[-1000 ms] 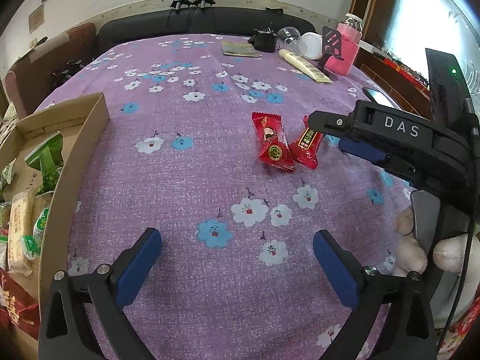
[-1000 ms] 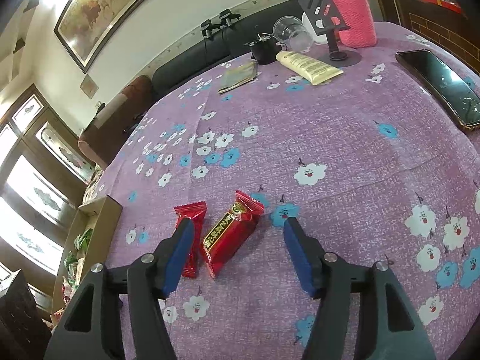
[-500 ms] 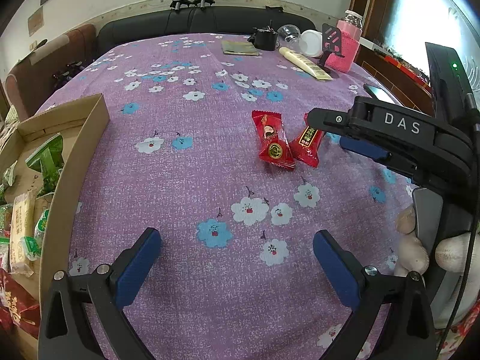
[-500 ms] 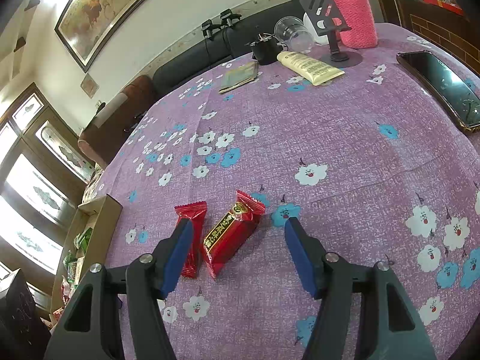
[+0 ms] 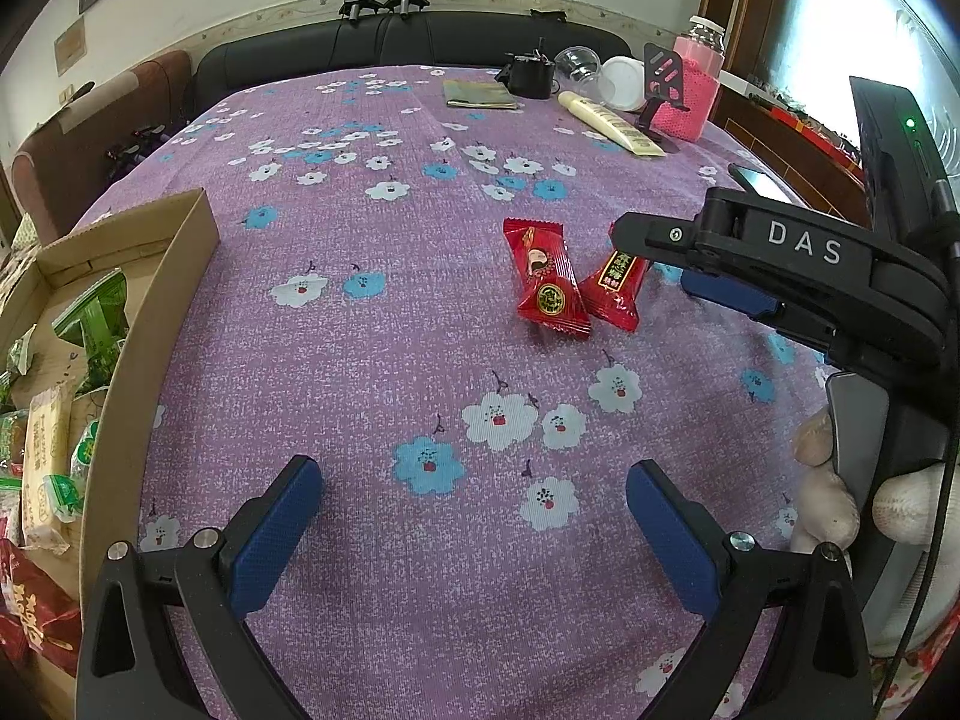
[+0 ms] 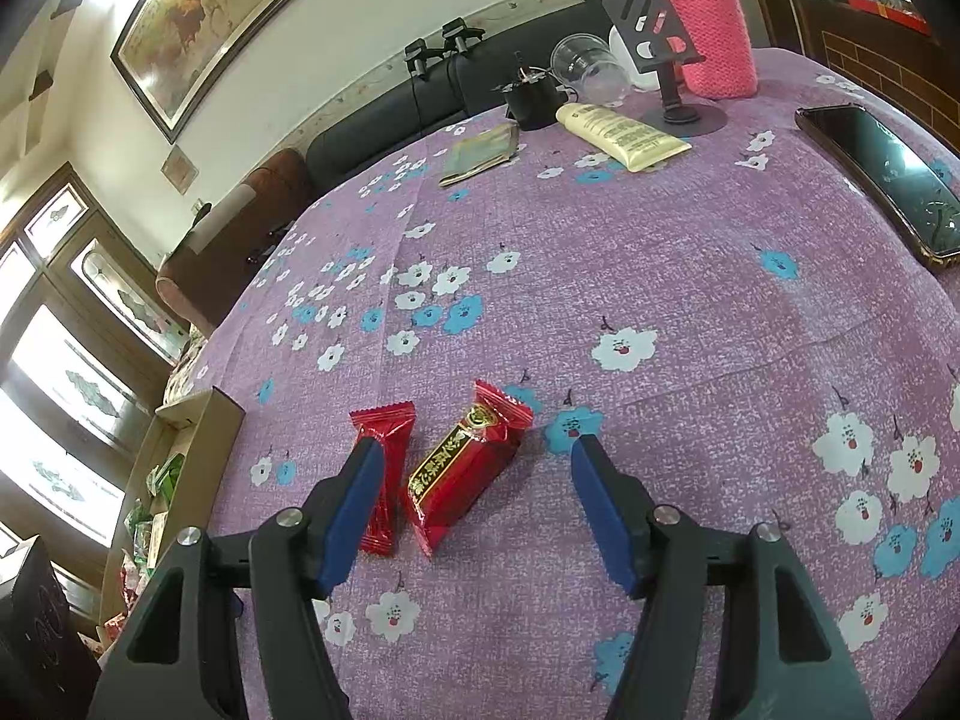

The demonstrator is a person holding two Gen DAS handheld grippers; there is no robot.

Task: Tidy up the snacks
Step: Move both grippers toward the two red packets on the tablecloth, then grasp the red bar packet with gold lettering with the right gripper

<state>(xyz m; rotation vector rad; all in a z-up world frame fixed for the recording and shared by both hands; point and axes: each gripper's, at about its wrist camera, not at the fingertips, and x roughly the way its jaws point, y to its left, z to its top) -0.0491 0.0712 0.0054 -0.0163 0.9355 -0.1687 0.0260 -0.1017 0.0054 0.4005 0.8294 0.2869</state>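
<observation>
Two red snack packets lie side by side on the purple flowered tablecloth. The left packet [image 5: 547, 279] [image 6: 382, 468] is flat. The right packet [image 5: 617, 288] [image 6: 465, 465] has gold lettering. My right gripper [image 6: 474, 507] is open, low over the cloth, and straddles the lettered packet; its left finger overlaps the flat packet. It also shows in the left wrist view [image 5: 714, 276] from the side. My left gripper [image 5: 474, 516] is open and empty, well short of the packets. A cardboard box [image 5: 180, 252] with several snacks stands at the left.
At the far end stand a pink knit-covered bottle [image 6: 711, 30], a black phone stand [image 6: 666, 54], a cream tube [image 6: 621, 135], a clear cup [image 6: 585, 69] and a folded green cloth [image 6: 480, 153]. A phone [image 6: 882, 177] lies at the right edge. A black sofa is behind.
Hardly anything has moved. My right gripper has crept slightly forward around the lettered packet. My left gripper stays still.
</observation>
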